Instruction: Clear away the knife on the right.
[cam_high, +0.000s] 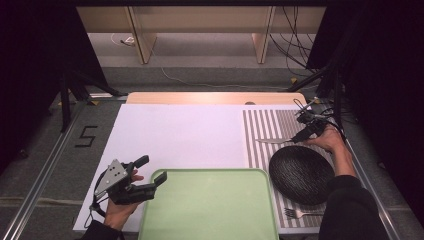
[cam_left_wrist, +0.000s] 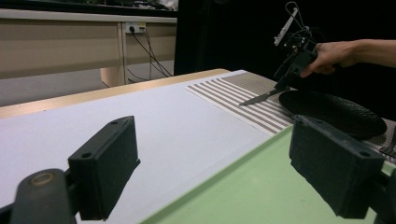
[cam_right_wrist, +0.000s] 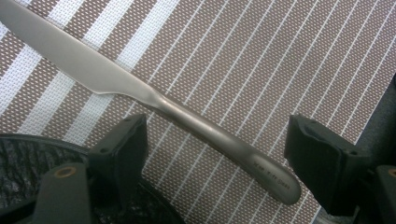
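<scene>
Right gripper (cam_right_wrist: 217, 154) jaws spread around knife (cam_right_wrist: 140, 93) handle on placemat (cam_right_wrist: 261, 56); risk of slipping if closed off-centre.

Taking the black plate (cam_high: 301, 174) as landmark: the knife (cam_high: 274, 141) lies on the striped mat (cam_high: 260, 125) just beyond the plate's far rim, and the right gripper (cam_high: 303, 134) stands over its handle with jaws spread wide on either side. The plate's rim crowds the near jaw there. Beyond the knife the mat is bare. Left of the plate, the green tray (cam_high: 207, 205) fills the near counter, with the left gripper (cam_high: 150, 176), jaws parted, at its far-left corner. Far-left of the plate, the white counter (cam_high: 175, 132) lies open. A fork (cam_high: 300, 213) sits just nearer than the plate.
</scene>
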